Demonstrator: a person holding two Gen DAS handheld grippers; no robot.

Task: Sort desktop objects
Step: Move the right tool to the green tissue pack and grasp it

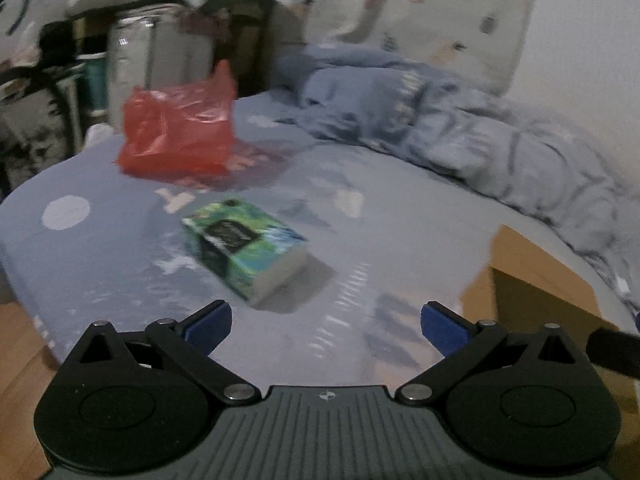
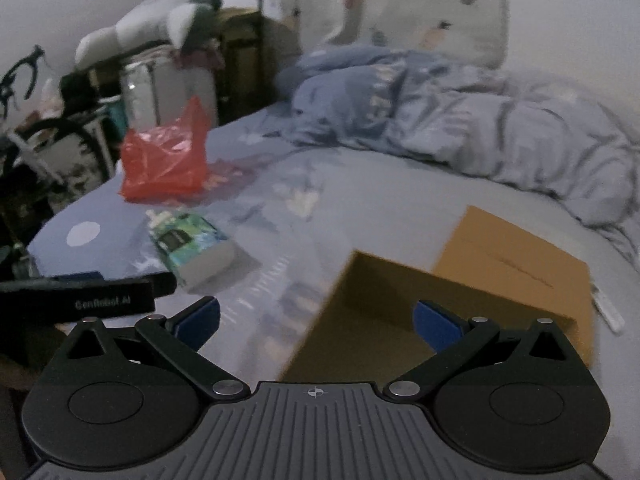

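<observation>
Both tongs, left (image 1: 326, 326) and right (image 2: 316, 320), spread and empty above bed (image 1: 120, 280); green rectangular tissue pack (image 1: 244, 246) near left edge, open brown cardboard box (image 2: 512, 272) rightward; soft wrapper may slip if pinched.

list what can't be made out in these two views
- Green tissue pack: print unreadable in both views, motion blur.
- Red plastic bag: contents hidden by its crumpled film.
- Cardboard box: floor hidden in right view by the right hand-held gripper; cut off in left view.
- Small white thing beside the box: too blurred to identify.
</observation>
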